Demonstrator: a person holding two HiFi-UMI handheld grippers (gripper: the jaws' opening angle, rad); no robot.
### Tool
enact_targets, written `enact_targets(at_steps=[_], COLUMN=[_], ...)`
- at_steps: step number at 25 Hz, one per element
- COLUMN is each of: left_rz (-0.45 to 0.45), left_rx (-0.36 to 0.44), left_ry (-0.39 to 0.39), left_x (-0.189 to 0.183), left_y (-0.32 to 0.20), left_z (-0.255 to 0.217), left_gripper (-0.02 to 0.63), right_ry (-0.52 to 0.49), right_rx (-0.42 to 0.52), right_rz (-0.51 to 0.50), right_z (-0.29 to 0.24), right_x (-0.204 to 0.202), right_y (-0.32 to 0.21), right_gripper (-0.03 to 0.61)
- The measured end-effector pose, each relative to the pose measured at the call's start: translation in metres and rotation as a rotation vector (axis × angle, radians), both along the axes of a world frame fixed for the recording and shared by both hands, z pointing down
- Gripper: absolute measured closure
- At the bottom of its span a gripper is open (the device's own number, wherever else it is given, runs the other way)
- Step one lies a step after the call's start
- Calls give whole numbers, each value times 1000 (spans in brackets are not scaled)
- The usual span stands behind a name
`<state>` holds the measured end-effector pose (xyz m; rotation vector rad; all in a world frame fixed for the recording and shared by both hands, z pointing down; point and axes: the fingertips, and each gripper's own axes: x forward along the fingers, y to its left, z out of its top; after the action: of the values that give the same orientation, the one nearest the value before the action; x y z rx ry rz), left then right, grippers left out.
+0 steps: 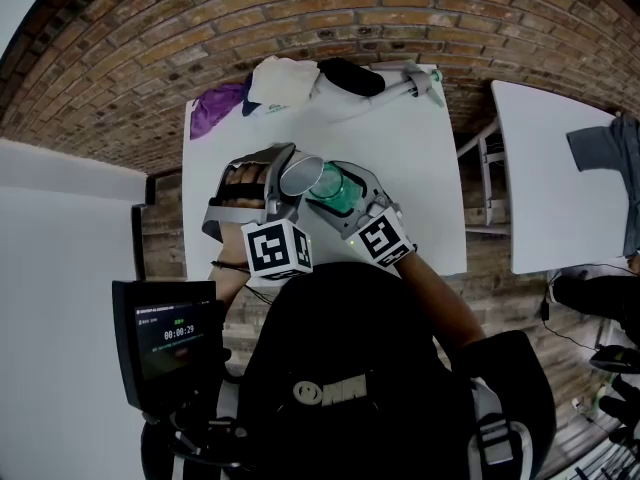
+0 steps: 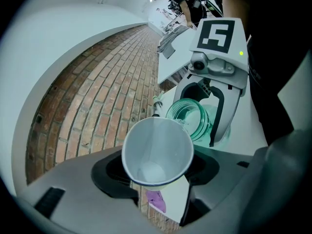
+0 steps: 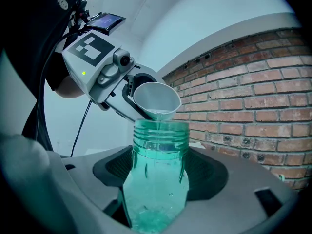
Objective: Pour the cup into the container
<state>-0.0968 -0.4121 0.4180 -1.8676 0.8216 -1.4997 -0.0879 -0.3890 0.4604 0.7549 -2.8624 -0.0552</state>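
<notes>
My left gripper (image 1: 285, 183) (image 2: 156, 177) is shut on a white paper cup (image 1: 300, 175) (image 2: 157, 150) (image 3: 156, 100). The cup is tipped, its lip right over the mouth of a green see-through jar (image 1: 335, 188) (image 2: 191, 117) (image 3: 157, 179). The right gripper (image 1: 348, 193) (image 3: 158, 189) is shut on this jar's body and holds it upright, above the white table (image 1: 420, 198). A little clear liquid lies at the cup's lower lip in the right gripper view. Some liquid with bubbles sits at the jar's bottom. In the left gripper view the cup's inside looks nearly empty.
At the table's far edge lie a purple cloth (image 1: 215, 108), a white cloth (image 1: 285, 78), a black thing (image 1: 350, 73) and a grey tool (image 1: 418, 80). A second white table (image 1: 550, 178) stands to the right. A small screen (image 1: 165, 338) sits lower left over the brick floor (image 1: 120, 78).
</notes>
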Motion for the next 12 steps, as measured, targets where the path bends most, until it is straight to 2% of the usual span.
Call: enact_targets(at_steps=[12], left_rz=[8], left_rx=[16], left_ry=[-29], left_x=[0], left_y=[0], left_z=[0], left_gripper=[328], right_ry=[-2], right_rx=[2], right_rz=[1], right_z=[0], right_x=[-1], right_y=[0], right_gripper=[250])
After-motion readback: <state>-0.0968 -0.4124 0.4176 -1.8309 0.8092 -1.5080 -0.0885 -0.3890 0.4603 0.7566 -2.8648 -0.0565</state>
